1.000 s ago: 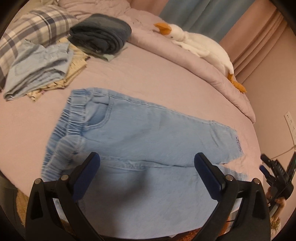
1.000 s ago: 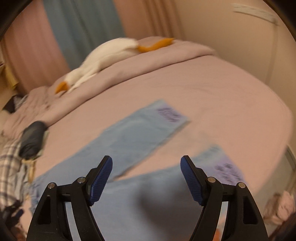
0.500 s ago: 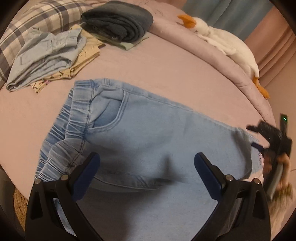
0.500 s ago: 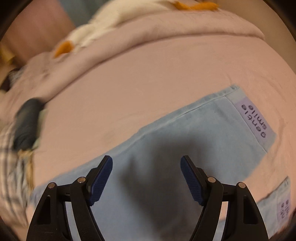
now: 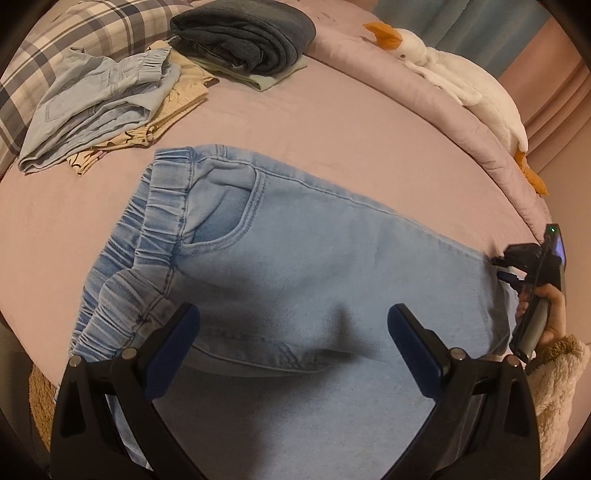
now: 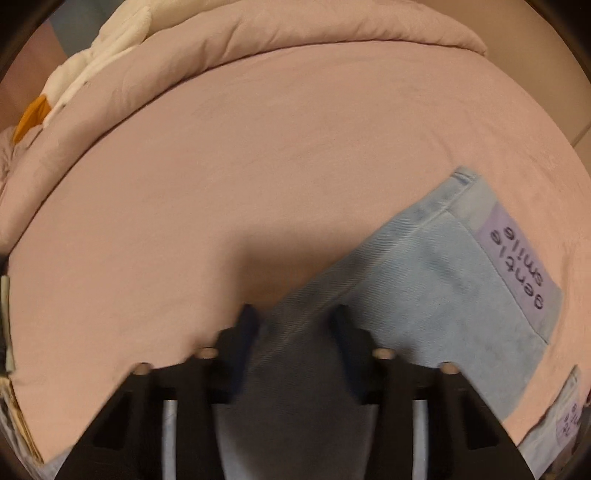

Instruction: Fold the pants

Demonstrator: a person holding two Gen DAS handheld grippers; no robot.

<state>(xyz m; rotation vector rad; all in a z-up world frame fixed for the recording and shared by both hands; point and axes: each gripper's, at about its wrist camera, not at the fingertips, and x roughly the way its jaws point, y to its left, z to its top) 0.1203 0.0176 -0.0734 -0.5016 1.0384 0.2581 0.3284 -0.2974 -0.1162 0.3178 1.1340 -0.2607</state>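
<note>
Light blue denim pants [image 5: 314, 266] lie flat on the pink bed, elastic waistband [image 5: 155, 229] at the left, legs running right. My left gripper [image 5: 293, 339] is open and hovers low over the seat of the pants, near the crotch seam. In the right wrist view my right gripper [image 6: 295, 325] is down on the far leg [image 6: 424, 288], its jaws narrowed with a ridge of denim between them at the leg's upper edge. That leg's cuff carries a lilac "gentle smile" label [image 6: 517, 258]. The right gripper also shows in the left wrist view [image 5: 517, 273], by the cuffs.
A pile of folded clothes [image 5: 107, 107] and a dark folded garment [image 5: 243, 33] lie at the back left beside a plaid pillow [image 5: 55, 40]. A white goose plush [image 5: 454, 66] rests on the rolled pink duvet [image 6: 258, 48] along the far side.
My right gripper dropped onto the far leg near the cuff and its jaws narrowed around the denim. My left gripper moved lower and closer over the seat, still open.
</note>
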